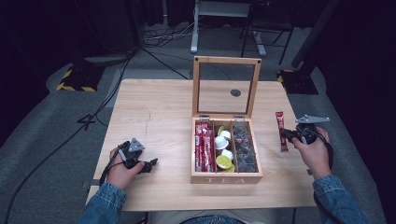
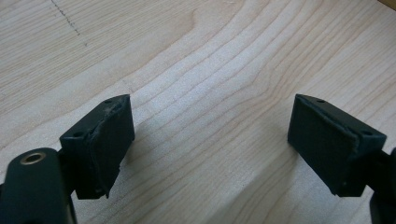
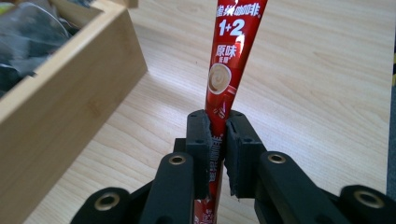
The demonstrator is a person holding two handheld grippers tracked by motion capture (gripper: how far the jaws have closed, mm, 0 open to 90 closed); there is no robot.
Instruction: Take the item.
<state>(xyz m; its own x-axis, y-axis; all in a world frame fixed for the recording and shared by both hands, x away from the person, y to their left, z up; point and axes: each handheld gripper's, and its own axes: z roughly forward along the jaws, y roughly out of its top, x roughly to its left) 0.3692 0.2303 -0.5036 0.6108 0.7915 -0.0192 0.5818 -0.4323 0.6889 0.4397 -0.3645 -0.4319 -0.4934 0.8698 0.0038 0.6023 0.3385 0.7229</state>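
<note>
A wooden tea box (image 1: 226, 178) stands open at the table's middle, its glass lid (image 1: 227, 87) upright. Its left compartment holds red coffee sticks (image 1: 204, 148), the middle one creamer cups (image 1: 223, 149), the right one dark pods (image 1: 245, 148). To the right of the box, my right gripper (image 1: 286, 136) is shut on a red coffee stick (image 1: 281, 129), which runs up out of the jaws (image 3: 232, 60) in the right gripper view. My left gripper (image 1: 152, 164) rests open near the table's front left, with bare wood between its pads (image 2: 112, 140).
The box's wooden side wall (image 3: 60, 100) lies close to the left of the held stick. A round hole (image 1: 236, 92) sits in the table behind the lid. Beyond the table are desk legs (image 1: 194, 32), floor cables and a yellow-black striped base (image 1: 74, 79).
</note>
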